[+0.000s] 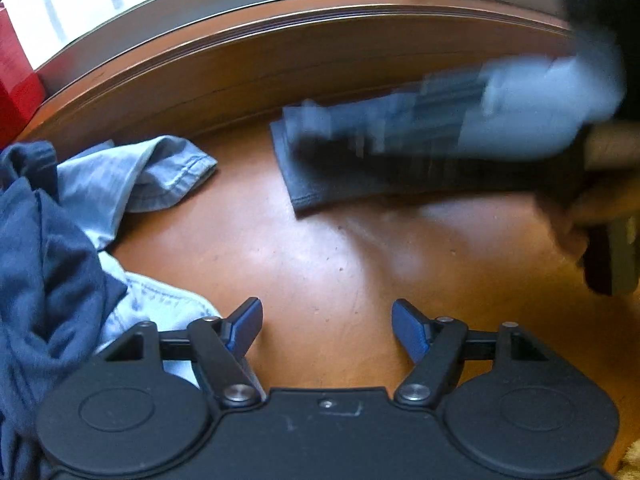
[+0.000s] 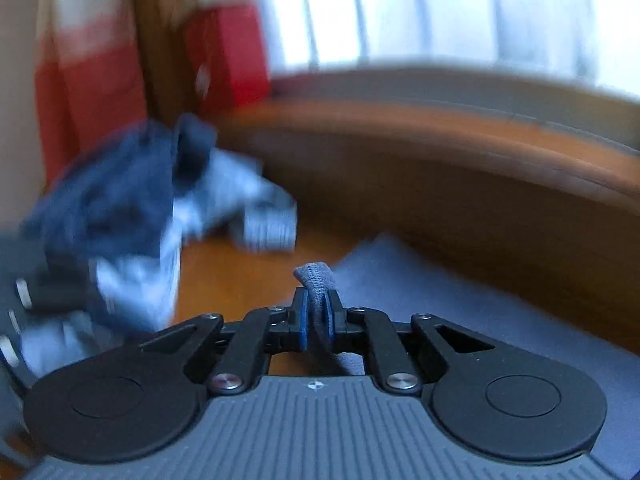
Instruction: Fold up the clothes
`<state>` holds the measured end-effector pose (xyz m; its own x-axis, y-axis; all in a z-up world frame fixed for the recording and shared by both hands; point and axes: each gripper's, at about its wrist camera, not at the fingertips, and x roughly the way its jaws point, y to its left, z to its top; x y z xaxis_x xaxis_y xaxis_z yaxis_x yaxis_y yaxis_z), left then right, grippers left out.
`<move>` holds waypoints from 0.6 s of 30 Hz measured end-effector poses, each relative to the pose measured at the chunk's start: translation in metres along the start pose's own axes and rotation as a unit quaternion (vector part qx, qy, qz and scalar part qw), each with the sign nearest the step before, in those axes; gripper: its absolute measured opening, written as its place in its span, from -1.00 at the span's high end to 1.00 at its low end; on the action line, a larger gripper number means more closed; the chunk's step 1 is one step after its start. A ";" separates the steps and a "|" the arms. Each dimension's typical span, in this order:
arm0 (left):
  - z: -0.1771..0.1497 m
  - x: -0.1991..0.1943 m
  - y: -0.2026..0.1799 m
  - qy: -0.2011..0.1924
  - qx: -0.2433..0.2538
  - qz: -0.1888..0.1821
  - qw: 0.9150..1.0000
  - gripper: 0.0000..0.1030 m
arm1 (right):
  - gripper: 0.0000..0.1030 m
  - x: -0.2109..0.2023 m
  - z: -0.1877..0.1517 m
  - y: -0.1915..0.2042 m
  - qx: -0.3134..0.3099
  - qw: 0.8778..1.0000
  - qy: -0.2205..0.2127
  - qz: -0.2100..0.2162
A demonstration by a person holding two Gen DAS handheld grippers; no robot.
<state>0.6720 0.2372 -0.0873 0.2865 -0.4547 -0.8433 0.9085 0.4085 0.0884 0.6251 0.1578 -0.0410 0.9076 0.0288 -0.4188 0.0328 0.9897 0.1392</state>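
A dark grey garment (image 1: 320, 188) lies flat on the brown table (image 1: 320, 264), right of the middle. My right gripper (image 2: 316, 312) is shut on a raised fold of this grey garment (image 2: 314, 280), and the rest of the cloth spreads out to its right. In the left wrist view the right gripper (image 1: 320, 132) is a blur over the garment's far edge. My left gripper (image 1: 327, 320) is open above bare table, with nothing between its fingers.
A pile of clothes sits at the left: a navy garment (image 1: 44, 264) on a light blue denim shirt (image 1: 148, 176). A red box (image 1: 16, 84) stands by the window. A raised wooden ledge (image 1: 280, 52) runs along the table's far side. A hand (image 1: 576, 216) shows at the right.
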 end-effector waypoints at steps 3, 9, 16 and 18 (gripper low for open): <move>-0.003 -0.002 0.000 0.003 -0.004 -0.002 1.000 -0.36 | 0.83 -0.020 0.022 0.006 0.003 0.997 -0.073 0.001; -0.008 -0.006 -0.002 0.006 -0.006 -0.007 1.000 -0.37 | 0.83 0.053 -0.013 0.020 -0.005 0.995 0.072 0.071; -0.005 -0.010 -0.001 -0.001 0.007 0.000 1.000 -0.38 | -0.16 0.052 -0.009 0.031 -0.012 0.993 0.086 0.086; 0.003 -0.015 0.002 -0.016 0.009 0.003 1.000 -0.38 | -0.16 0.024 -0.004 0.034 -0.023 0.996 0.063 0.059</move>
<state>0.6699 0.2426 -0.0728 0.3006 -0.4785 -0.8250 0.9124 0.3962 0.1026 0.6468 0.1927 -0.0496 0.8444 0.1603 -0.5112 -0.0933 0.9836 0.1543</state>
